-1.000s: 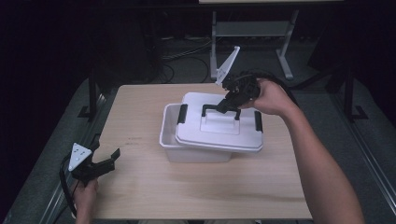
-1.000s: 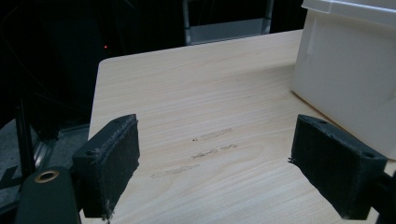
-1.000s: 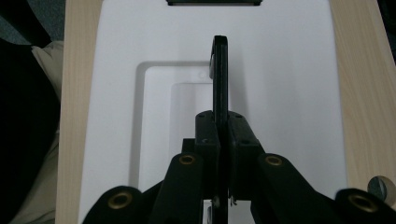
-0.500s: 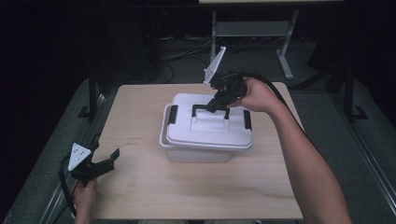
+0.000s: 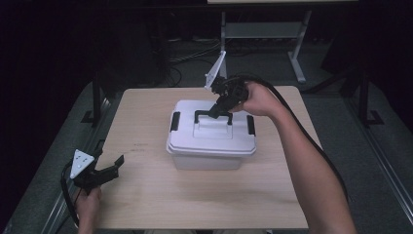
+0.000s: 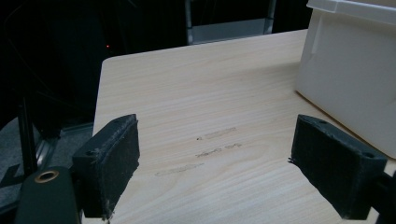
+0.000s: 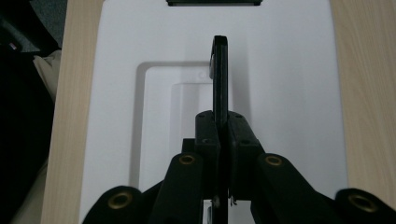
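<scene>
Smooth white rectangular lid, thin black handle

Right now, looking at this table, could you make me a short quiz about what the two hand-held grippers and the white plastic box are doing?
1. True or false: the right gripper is shut on the black handle of the white plastic lid.
2. Which best fits the left gripper? A. clamped on the box; B. open over the light wooden table, holding nothing; C. lifting the lid.
3. Fill in: the lid sits on the white plastic storage box, with black ____ at its two short ends.

Key: 1 true. 2 B. 3 latches.
</scene>
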Tool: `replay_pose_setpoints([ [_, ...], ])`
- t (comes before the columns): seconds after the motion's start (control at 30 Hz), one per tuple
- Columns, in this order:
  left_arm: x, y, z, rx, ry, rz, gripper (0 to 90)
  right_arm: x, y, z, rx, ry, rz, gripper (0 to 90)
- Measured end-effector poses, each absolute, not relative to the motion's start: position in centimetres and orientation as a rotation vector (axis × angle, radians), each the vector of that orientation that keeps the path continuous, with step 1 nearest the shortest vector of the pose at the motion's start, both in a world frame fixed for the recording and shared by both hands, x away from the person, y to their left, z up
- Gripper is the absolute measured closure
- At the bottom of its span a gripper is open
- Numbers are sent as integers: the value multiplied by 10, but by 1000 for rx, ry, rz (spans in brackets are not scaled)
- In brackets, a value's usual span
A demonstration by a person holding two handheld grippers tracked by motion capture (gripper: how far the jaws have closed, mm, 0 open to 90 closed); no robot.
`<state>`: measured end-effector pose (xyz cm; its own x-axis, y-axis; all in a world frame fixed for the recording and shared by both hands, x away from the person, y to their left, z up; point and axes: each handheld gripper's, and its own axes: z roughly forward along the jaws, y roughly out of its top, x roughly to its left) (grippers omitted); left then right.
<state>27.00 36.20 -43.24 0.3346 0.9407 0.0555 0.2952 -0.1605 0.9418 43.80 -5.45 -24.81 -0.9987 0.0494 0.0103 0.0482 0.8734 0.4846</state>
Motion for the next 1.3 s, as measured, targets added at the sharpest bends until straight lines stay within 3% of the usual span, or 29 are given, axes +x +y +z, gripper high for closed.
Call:
replay_pose_setpoints([
  [1.3, 269, 364, -432, 1657, 1131, 871, 147, 459, -29, -280, 65, 3084, 743, 843],
])
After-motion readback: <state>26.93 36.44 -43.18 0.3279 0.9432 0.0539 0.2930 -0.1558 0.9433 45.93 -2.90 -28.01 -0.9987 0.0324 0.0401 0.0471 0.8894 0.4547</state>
